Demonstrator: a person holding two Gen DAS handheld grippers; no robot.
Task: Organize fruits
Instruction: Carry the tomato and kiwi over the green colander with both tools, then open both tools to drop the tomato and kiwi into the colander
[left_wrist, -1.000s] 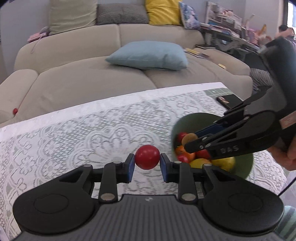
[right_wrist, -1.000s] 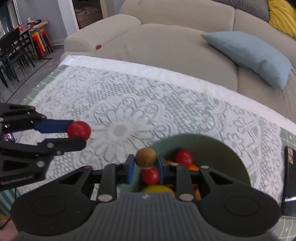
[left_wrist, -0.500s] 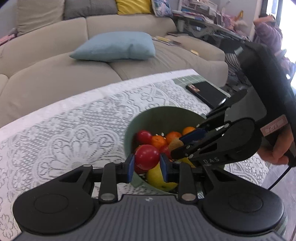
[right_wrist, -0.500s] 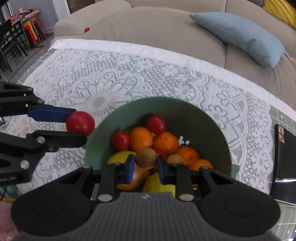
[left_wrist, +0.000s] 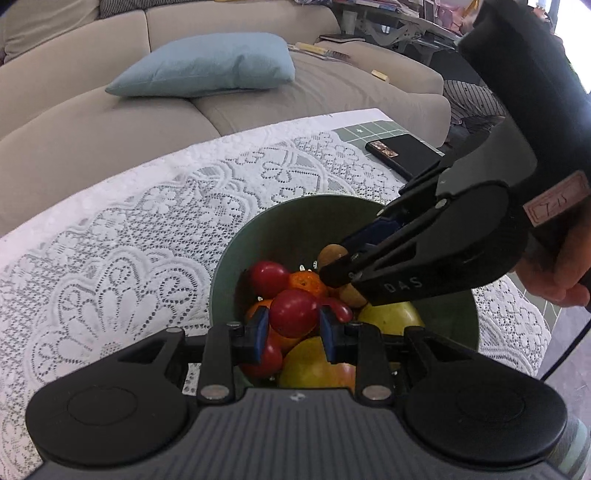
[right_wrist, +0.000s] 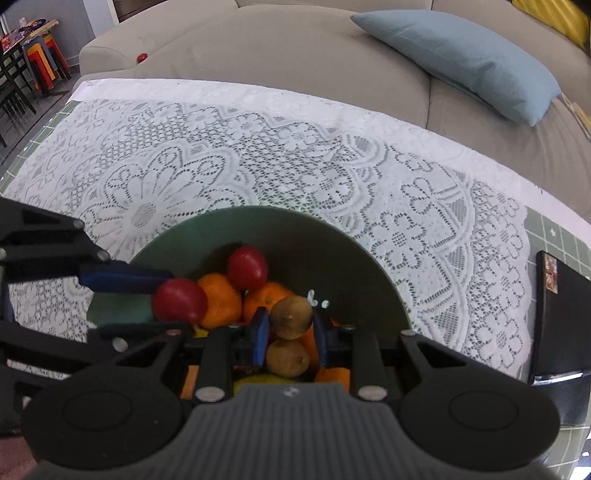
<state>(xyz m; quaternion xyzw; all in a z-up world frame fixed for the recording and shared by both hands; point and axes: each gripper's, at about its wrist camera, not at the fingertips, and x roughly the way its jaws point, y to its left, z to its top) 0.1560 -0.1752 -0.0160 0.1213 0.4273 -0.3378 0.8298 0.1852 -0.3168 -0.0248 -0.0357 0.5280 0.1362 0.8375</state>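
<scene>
Fruits filled the green bowl (left_wrist: 236, 258) directly below both grippers: the left gripper (left_wrist: 293, 328) clamped a red tomato (left_wrist: 293, 313), the right gripper (right_wrist: 290, 330) a kiwi (right_wrist: 291, 317) (both poised over the pile).

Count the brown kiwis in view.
2. The held kiwi is clamped in the right gripper over the green bowl. The second kiwi lies in the bowl, just beneath it. More may be hidden under the pile.
</scene>
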